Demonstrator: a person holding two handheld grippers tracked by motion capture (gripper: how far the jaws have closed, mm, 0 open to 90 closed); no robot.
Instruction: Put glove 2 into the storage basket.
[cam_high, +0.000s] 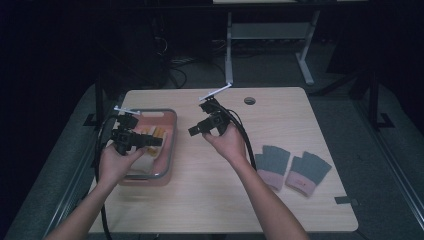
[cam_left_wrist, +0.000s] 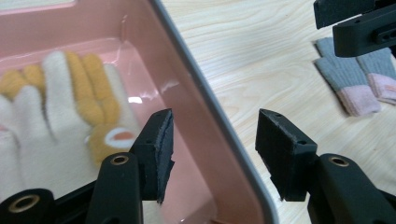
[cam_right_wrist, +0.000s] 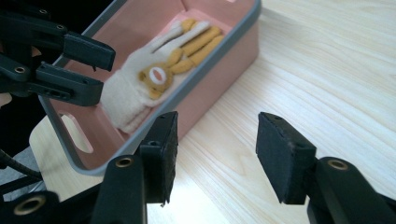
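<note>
Half done, judging by the layout: apparently gathering gloves into the pink bin at the left of the high view. Lying inside it, flat on the pink floor: cream-and-yellow gloves with a rabbit face stitched on, showing at the left of the left gripper view and at the upper middle of the right gripper view. Waiting outside, on the wooden table at the lower right of the high view and well apart from the bin: grey gloves with pink cuffs, side by side.

Gripping nothing with either tong. Hovering the left gripper over the bin, jaws spread wide and straddling the grey rim in its own view, one pad above the pink floor and the other above the wood. Hovering the right gripper just beside the bin's right wall, above bare table, jaws likewise released and empty.

Probably remaining: reaching over to the grey gloves, lifting them and setting them in next to the cream ones.

Struggling to tell, in the dim high view, whether the cream gloves are overlapping or lying apart. Losing their cuffs behind the left gripper's jaw in its own view, and the far end of the bin past the frame's top edge.
</note>
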